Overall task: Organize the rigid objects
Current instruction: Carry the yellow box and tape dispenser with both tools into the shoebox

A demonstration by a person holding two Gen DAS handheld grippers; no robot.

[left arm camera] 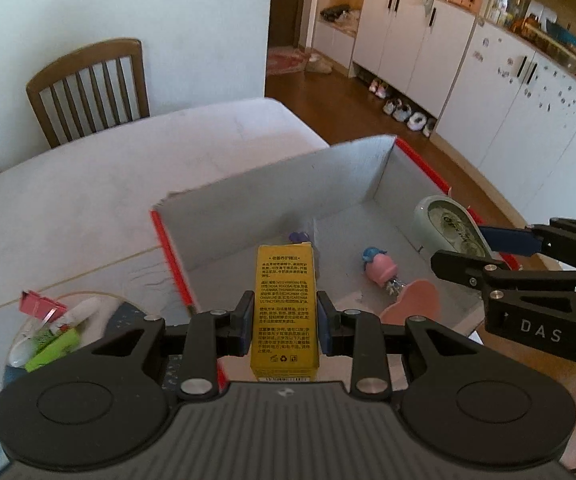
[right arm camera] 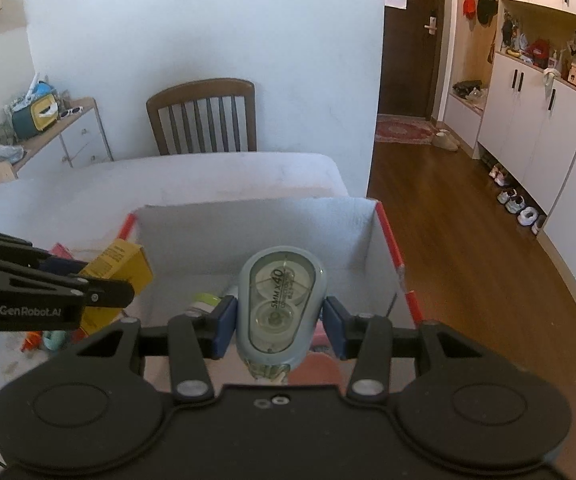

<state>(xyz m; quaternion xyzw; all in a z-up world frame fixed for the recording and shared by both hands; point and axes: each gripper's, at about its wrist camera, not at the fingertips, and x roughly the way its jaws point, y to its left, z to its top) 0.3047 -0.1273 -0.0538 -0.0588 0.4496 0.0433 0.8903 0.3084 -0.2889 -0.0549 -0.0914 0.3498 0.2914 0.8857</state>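
In the left wrist view, a plate (left arm camera: pixel 128 312) at the lower left of the frame carries a pink clip (left arm camera: pixel 42 306), a white tube (left arm camera: pixel 84 311) and a green wrapper (left arm camera: pixel 54 350). At the bottom centre, the left gripper (left arm camera: pixel 285 322) has its 2 blue pads pressed against the sides of a yellow carton (left arm camera: pixel 286 312) printed with black text, holding it upright over the near edge of the grey cardboard box (left arm camera: pixel 280 184) with red-taped rims. Inside the box, right of the carton, lie a pink and blue toy figure (left arm camera: pixel 379 268) and a pink heart-shaped piece (left arm camera: pixel 415 304). At the right edge of the frame, the right gripper (left arm camera: pixel 487 246) reaches in over the box, clamped on a pale blue correction tape dispenser (left arm camera: pixel 447 228).

In the right wrist view, the left gripper's black arm enters from the left edge with the yellow carton (right arm camera: pixel 128 268) at its tip, above the box's left wall. In the centre, the right gripper (right arm camera: pixel 280 326) grips the correction tape dispenser (right arm camera: pixel 282 304) between both pads, jaws partly closed around its body, the dispenser hanging above the box (right arm camera: pixel 248 232) interior. A wooden chair (right arm camera: pixel 204 116) stands beyond the table (right arm camera: pixel 208 176).
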